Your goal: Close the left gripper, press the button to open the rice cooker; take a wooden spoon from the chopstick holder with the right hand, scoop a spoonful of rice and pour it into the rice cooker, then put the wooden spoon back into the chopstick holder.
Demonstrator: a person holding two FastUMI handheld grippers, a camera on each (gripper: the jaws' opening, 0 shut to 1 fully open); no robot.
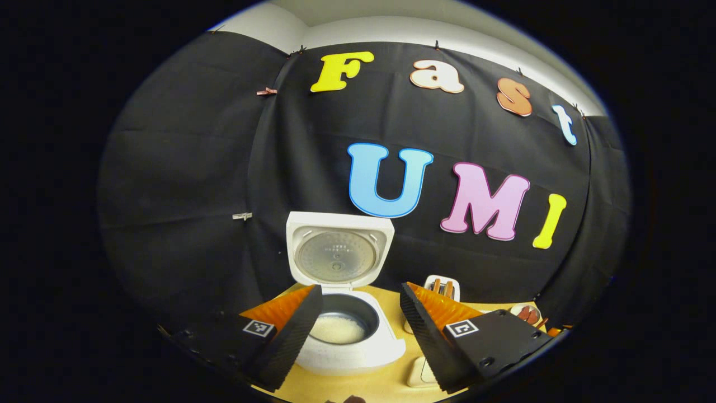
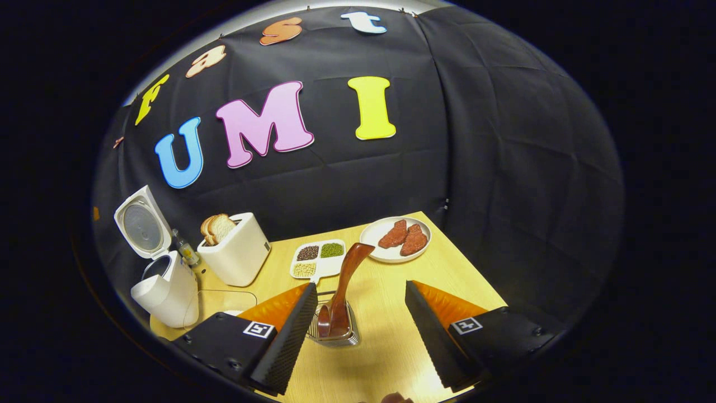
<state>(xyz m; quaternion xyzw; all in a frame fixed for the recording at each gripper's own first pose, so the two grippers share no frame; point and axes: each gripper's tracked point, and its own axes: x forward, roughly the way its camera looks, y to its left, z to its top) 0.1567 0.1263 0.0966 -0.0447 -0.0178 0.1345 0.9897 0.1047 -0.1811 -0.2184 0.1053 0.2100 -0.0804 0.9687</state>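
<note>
Right hand-held gripper (image 2: pixel 361 330), released: I am seeing wooden spoon (image 2: pixel 342 291) standing near-upright in chopstick holder (image 2: pixel 334 331), directly ahead between its fingers.

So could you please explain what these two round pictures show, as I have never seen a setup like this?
A person holds a two-finger grasping tool in each hand, and a fisheye camera rides on each, looking forward along its fingers. In the left gripper view, the left tool is open and holds nothing; beyond it stands a rice cooker, lid up, with rice in the pot. In the right gripper view, the right tool is also open, its fingers either side of a holder with a wooden spoon standing in it. Also on the table are a toaster with bread, a tray of beans and grains, and a plate with two pieces of meat.
</note>
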